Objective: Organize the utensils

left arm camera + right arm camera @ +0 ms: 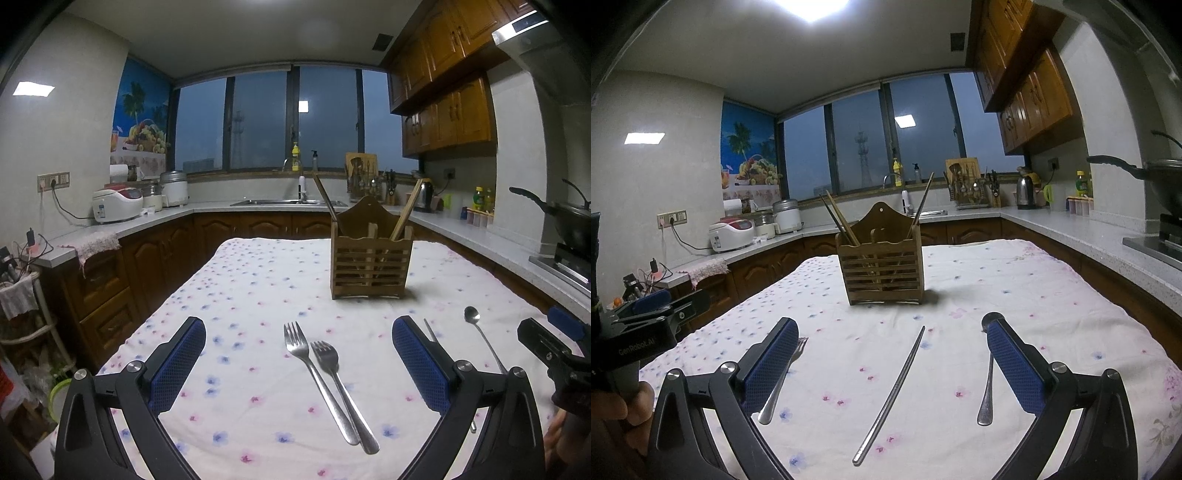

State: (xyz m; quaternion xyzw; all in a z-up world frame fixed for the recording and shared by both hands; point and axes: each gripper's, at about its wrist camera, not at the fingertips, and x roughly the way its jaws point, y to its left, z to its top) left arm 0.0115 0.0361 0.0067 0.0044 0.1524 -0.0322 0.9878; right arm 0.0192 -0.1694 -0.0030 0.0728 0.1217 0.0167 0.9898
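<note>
A wooden slatted utensil holder (371, 271) (881, 275) stands on the floral cloth with a few chopsticks (842, 221) in it. Two steel forks (325, 376) lie side by side between the open fingers of my left gripper (299, 332). A metal chopstick (892, 393) lies between the open fingers of my right gripper (892, 328). A long spoon (484, 343) lies to the right; its handle (986, 398) shows by my right finger. A fork (781, 376) shows partly behind my right gripper's left finger. Both grippers are empty, above the cloth.
The table (258, 280) with the floral cloth sits in a U-shaped kitchen. Counters (155, 218) hold rice cookers (116, 205), a sink (288, 202), a kettle (1025, 192) and a wok (569, 221). The other gripper shows at each view's edge: one (554, 350) and the other (646, 325).
</note>
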